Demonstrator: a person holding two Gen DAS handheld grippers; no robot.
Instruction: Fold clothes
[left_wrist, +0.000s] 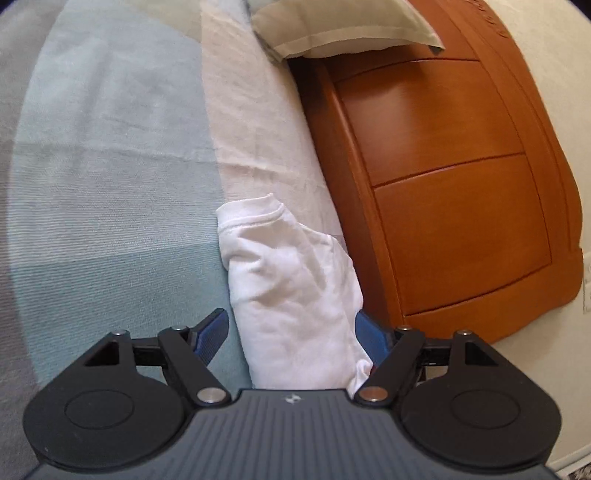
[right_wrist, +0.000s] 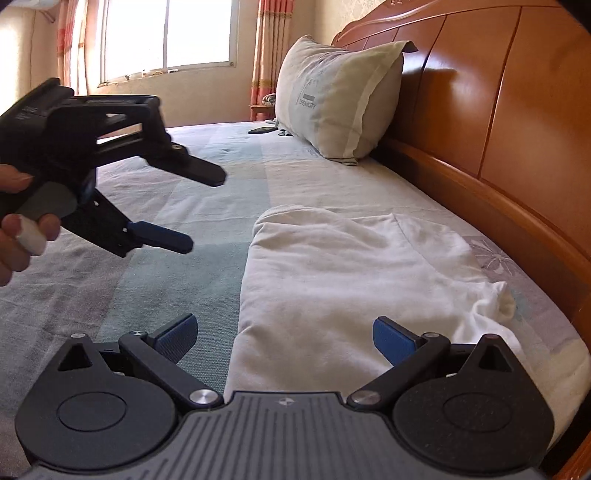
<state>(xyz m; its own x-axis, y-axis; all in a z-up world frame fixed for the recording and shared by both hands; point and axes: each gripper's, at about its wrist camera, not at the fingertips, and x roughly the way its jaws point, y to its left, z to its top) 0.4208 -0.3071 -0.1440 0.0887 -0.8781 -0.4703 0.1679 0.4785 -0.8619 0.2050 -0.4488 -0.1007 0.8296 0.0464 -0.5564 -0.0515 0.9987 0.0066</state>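
A white garment (right_wrist: 351, 266) lies folded into a long strip on the bed (right_wrist: 155, 295), close to the wooden headboard (right_wrist: 498, 110). My right gripper (right_wrist: 284, 332) hovers open over its near end, and its blue pads touch nothing. In the right wrist view my left gripper (right_wrist: 201, 210) hangs in the air left of the garment, held by a hand (right_wrist: 14, 236), with its jaws wide apart and nothing in them. In the left wrist view the garment (left_wrist: 291, 280) shows between the open fingers of the left gripper (left_wrist: 291, 332), with its collar end pointing away.
A pale pillow (right_wrist: 332, 99) leans on the headboard (left_wrist: 443, 184) at the far end, also seen as the pillow (left_wrist: 343, 33) in the left view. A dark flat object (right_wrist: 262, 130) lies beside it. The striped sheet (left_wrist: 110, 166) spreads to the left. A window (right_wrist: 166, 33) is beyond.
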